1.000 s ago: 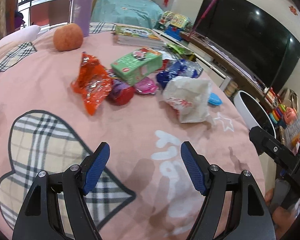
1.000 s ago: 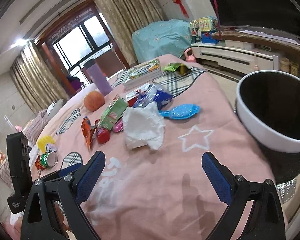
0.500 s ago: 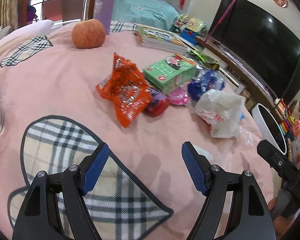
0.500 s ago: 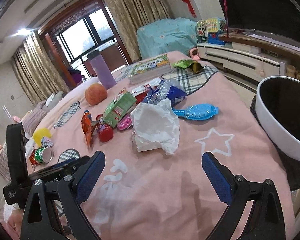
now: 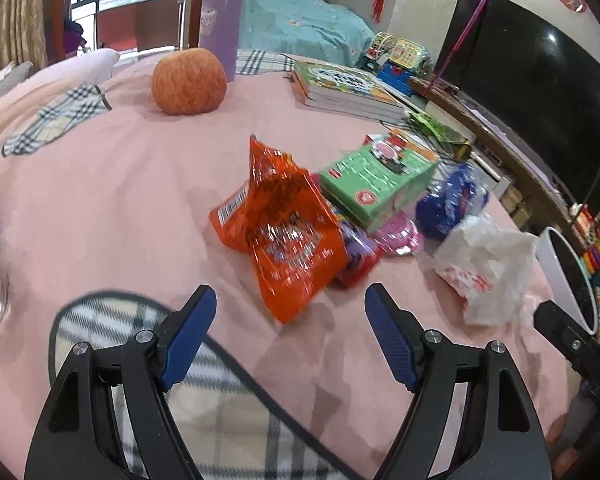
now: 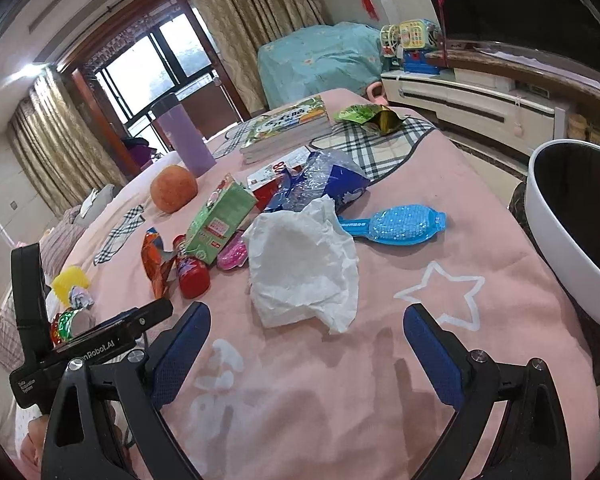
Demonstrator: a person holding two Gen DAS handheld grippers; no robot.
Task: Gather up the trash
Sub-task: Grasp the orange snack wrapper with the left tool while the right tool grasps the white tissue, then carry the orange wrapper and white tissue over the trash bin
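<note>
Trash all lies uncollected on the pink blanket (image 5: 120, 184): orange wrapper (image 5: 284, 232), white tissue (image 6: 304, 268), blue bag (image 6: 324, 184). Left gripper (image 5: 290, 334) and right gripper (image 6: 306, 350) both gape, holding nothing. White bin (image 6: 556, 240) waits beside the blanket.

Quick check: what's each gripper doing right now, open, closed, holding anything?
Left gripper: open, empty, just short of the orange snack wrapper.
Right gripper: open, empty, near the crumpled white tissue.

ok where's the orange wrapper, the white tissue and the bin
orange wrapper (image 5: 284, 232), left wrist view, middle of its crinkled face
white tissue (image 6: 304, 268), right wrist view, centre of the sheet
bin (image 6: 556, 232), right wrist view, white outer wall
</note>
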